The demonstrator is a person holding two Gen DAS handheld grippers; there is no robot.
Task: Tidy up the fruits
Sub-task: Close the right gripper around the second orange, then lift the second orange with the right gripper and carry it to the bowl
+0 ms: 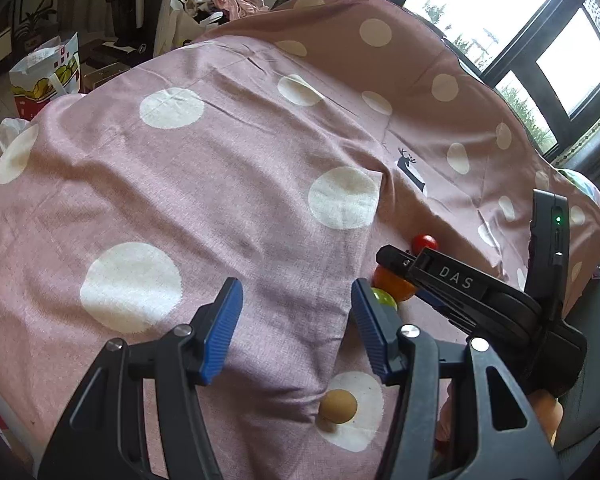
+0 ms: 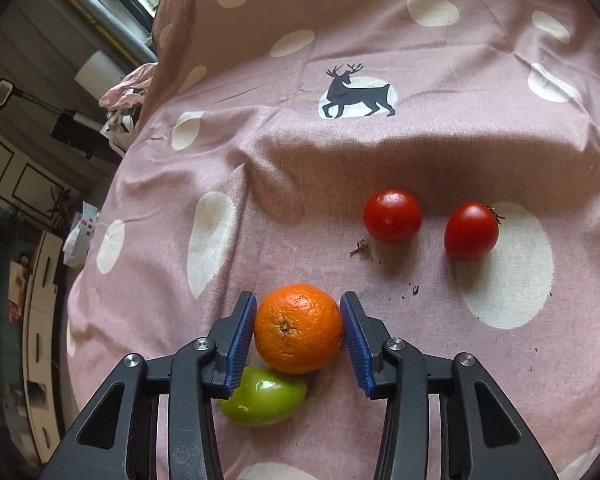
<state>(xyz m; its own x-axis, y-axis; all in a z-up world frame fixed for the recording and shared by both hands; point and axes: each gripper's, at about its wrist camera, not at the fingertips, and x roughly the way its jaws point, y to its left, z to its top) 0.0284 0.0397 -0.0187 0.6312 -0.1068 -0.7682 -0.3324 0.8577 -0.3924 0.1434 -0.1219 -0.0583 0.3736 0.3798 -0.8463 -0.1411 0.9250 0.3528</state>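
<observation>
My right gripper (image 2: 299, 326) is shut on an orange (image 2: 298, 328), both blue pads against its sides, just above the pink dotted cloth (image 2: 260, 152). A green fruit (image 2: 262, 396) lies under and just behind the orange. Two red tomatoes (image 2: 392, 216) (image 2: 471, 231) lie side by side further ahead to the right. My left gripper (image 1: 296, 320) is open and empty above the cloth (image 1: 220, 184). In the left wrist view a small brown round fruit (image 1: 338, 406) lies below it, and the right gripper (image 1: 384, 260), the orange (image 1: 392, 286), the green fruit (image 1: 384, 298) and a tomato (image 1: 424, 243) show at right.
The cloth rises into a raised fold (image 2: 380, 40) behind the tomatoes. Small dark stem bits (image 2: 359, 247) lie near the left tomato. A printed paper bag (image 1: 46, 74) and clutter stand on the floor beyond the cloth's far left edge. Windows (image 1: 540, 40) are at right.
</observation>
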